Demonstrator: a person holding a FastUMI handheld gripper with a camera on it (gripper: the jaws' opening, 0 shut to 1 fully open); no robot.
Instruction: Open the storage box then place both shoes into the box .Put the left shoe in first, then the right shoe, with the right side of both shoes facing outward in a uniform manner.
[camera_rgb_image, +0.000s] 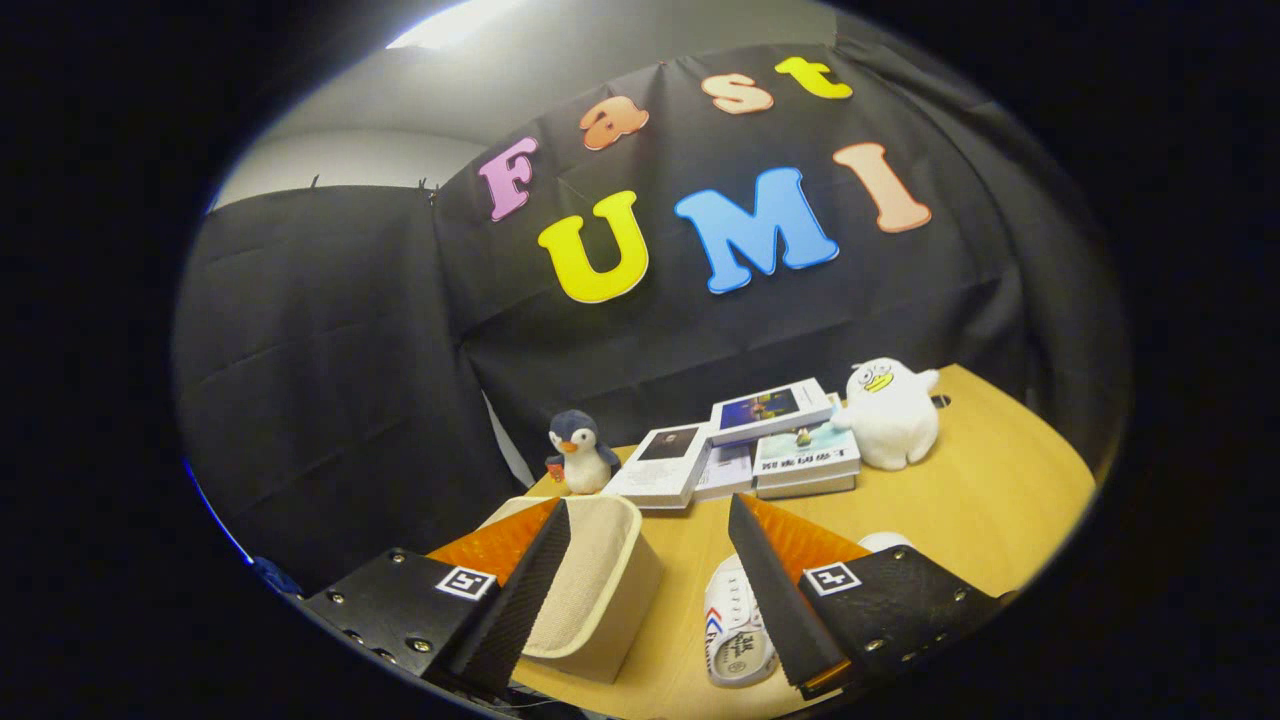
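Claw (650, 585): we find its two fingers spread wide apart, gripping nothing, raised above the desk and tilted.
Storage box (600, 590): a cream, fabric-lined rectangular box with rounded corners, open at the top; we see it beneath and just inside the left finger, which overlaps its near left wall. We cannot tell whether they touch.
Shoe (735, 625): a white low sneaker with red and blue stripes on its side, lying on the desk just beside the right finger and partly hidden by it; it lies outside the box, near its right wall.
Second white item (885, 541): we note a rounded white edge behind the right finger; too little shows to name it.
Desk (980, 500): a light wooden top carrying all items.
Books (745, 440): a loose pile of several white-covered books, beyond the fingers.
Penguin toy (582, 455): small, dark blue and white plush, upright, left of the books.
White plush figure (890, 412): round, yellow-beaked, upright, touching the books' right side.
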